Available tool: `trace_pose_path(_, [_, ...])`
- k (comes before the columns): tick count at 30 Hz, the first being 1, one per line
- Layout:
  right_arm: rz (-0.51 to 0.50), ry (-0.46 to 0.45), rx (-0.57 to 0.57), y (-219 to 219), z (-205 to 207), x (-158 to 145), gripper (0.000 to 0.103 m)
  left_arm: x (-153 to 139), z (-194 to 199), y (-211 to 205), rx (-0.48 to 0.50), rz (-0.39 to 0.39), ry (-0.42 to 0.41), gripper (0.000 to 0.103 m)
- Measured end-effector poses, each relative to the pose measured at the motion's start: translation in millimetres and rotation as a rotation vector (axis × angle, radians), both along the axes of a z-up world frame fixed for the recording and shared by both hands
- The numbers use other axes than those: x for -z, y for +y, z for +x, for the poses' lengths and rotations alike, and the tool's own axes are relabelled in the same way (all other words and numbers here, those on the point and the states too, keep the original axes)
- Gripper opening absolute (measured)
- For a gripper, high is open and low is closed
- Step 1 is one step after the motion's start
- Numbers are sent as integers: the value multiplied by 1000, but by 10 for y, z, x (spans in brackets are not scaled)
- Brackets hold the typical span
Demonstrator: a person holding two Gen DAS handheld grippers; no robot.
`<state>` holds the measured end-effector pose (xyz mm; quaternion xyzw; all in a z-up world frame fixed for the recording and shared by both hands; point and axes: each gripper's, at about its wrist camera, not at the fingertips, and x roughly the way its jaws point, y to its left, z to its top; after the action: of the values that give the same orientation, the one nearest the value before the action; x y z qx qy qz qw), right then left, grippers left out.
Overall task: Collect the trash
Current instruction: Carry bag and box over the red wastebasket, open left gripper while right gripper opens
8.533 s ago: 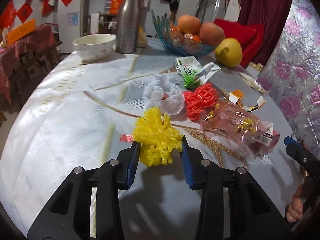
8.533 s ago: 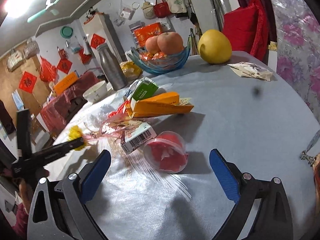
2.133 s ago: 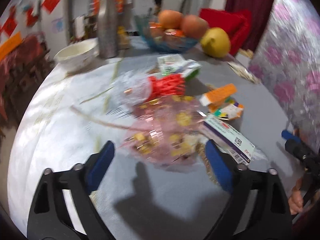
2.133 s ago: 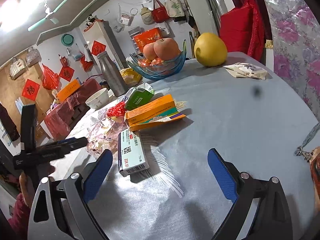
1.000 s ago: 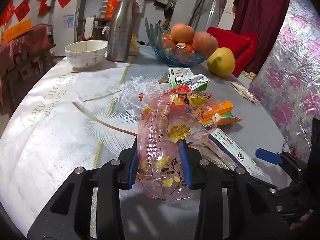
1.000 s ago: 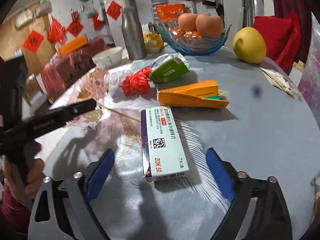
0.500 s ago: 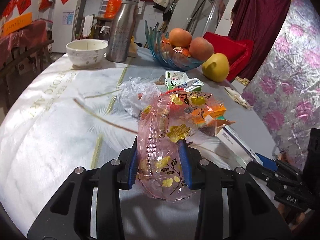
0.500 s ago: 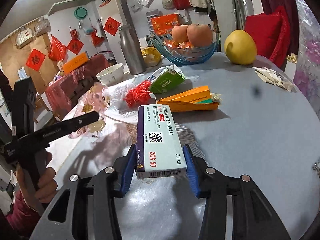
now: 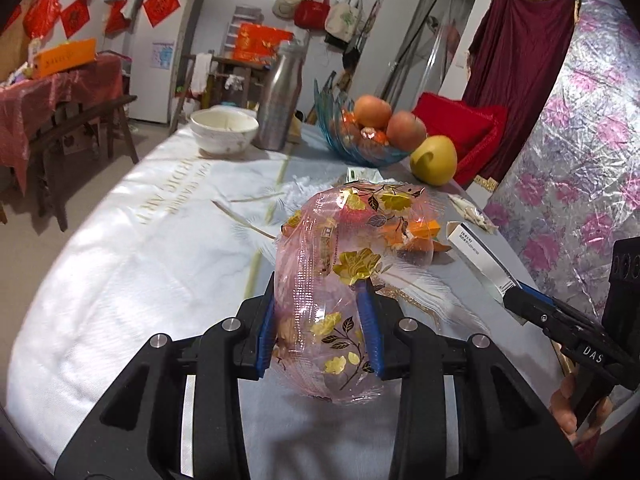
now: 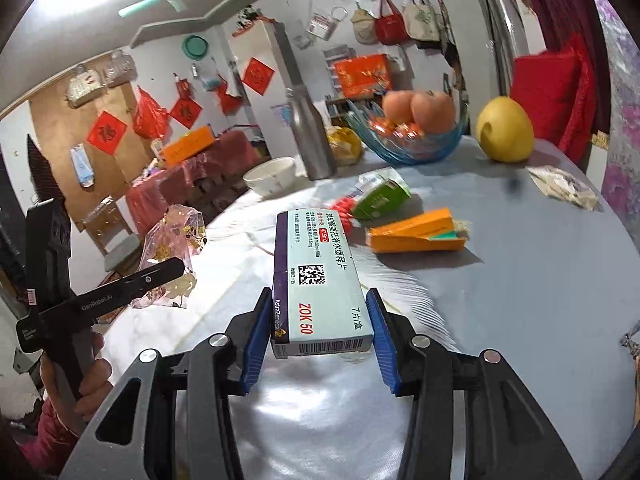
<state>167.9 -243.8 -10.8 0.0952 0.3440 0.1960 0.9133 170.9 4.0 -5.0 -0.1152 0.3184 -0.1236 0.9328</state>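
Trash collection: bag and box both in grip, box lying right of the bag.

Nearest, the left gripper point(image 9: 320, 324) is pinching the pink flowered bag point(image 9: 348, 276) at its lower part, lifted above the table point(image 9: 140, 248), crumpled and translucent, its top bulging away from the camera. The right gripper point(image 10: 316, 332) is clamping the box point(image 10: 316, 276) by its long sides, long axis running straight ahead along the fingers, barcode end nearest, clear of the table. In the left view the box point(image 9: 478, 258) is sitting just right of the bag, near but apart; judged, it needs to travel leftward, far end leading, toward the bag's mouth, which is not discernible here. Farther off, an orange carton point(image 10: 416, 232) and a green pack point(image 10: 380, 196) are waiting on the table.
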Motion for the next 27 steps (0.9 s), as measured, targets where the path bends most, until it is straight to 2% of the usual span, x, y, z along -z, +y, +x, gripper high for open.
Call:
trace_pose_path(10, [23, -106, -57, 163, -581, -442, 46, -420, -669, 208, -47, 2, -120, 38])
trace_pose_path(15, [23, -155, -78, 257, -916, -627, 46, -528, -1028, 392, -73, 9, -148, 38])
trace_pose_path(19, [44, -184, -109, 335, -1190, -762, 46, -588, -1339, 617, -98, 40, -140, 38])
trace_pose_path(24, [55, -199, -155, 474, -1440, -839, 46, -591, -1694, 948, -167, 132, -106, 38])
trace_pose_path(27, [56, -202, -187, 604, -1545, -871, 46, -462, -1885, 1220, -227, 217, -25, 38])
